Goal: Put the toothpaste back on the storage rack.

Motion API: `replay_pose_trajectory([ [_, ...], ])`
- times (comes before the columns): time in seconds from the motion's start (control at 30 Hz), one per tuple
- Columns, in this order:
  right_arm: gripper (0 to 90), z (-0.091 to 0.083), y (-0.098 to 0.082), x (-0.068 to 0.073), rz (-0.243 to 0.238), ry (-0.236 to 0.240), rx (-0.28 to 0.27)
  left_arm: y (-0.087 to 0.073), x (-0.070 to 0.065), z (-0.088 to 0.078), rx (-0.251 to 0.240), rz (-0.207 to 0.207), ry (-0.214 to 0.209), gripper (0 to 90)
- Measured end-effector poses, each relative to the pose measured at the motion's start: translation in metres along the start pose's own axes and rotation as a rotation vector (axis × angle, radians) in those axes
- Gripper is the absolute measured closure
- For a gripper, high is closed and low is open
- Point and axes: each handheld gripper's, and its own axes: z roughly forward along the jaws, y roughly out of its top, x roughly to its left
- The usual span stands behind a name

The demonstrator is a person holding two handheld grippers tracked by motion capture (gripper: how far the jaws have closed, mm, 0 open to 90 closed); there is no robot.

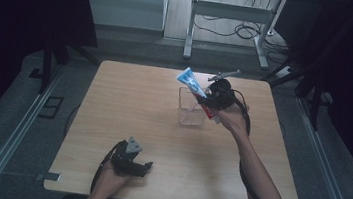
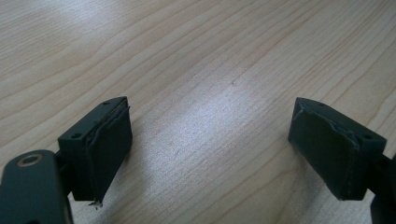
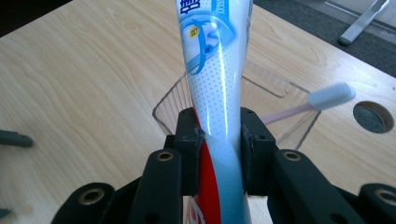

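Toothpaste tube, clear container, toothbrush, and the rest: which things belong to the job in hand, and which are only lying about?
Belong to the job:
- toothpaste tube, clamped in the right gripper
- clear container
- toothbrush leaning in the container

Only lying about:
- left gripper, open, over bare table
- round hole in the tabletop

toothpaste tube (image 3: 217, 70) cut off at top and bottom edges, toothbrush (image 3: 322, 99) handle hidden behind claw
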Motion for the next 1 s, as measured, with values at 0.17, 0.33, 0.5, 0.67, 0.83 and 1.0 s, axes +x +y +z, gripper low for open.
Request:
replay_pose_trajectory([
  [0.17, 72.1, 0.007, 0.006, -0.001, -0.002, 0.000, -0.007, 0.000, 0.000, 0.000, -0.001, 0.007, 0.001, 13.7],
  [0.33, 72.2, 0.013, 0.013, -0.003, 0.000, 0.000, -0.017, 0.000, 0.000, 0.000, -0.001, 0.005, 0.001, 13.7],
  [0.5, 72.2, 0.018, 0.021, -0.007, 0.006, 0.003, -0.031, 0.000, 0.000, 0.000, 0.000, 0.003, 0.001, 13.7],
  [0.67, 72.2, 0.025, 0.027, -0.009, 0.002, 0.005, -0.042, 0.000, 0.000, 0.000, 0.000, 0.004, 0.000, 13.7],
  [0.83, 72.2, 0.032, 0.033, -0.012, 0.005, 0.004, -0.049, 0.000, 0.000, 0.000, 0.000, 0.004, 0.001, 13.7],
  [1.0, 72.2, 0.041, 0.035, -0.015, 0.008, -0.003, -0.053, 0.000, 0.000, 0.000, 0.000, 0.004, 0.001, 13.7],
])
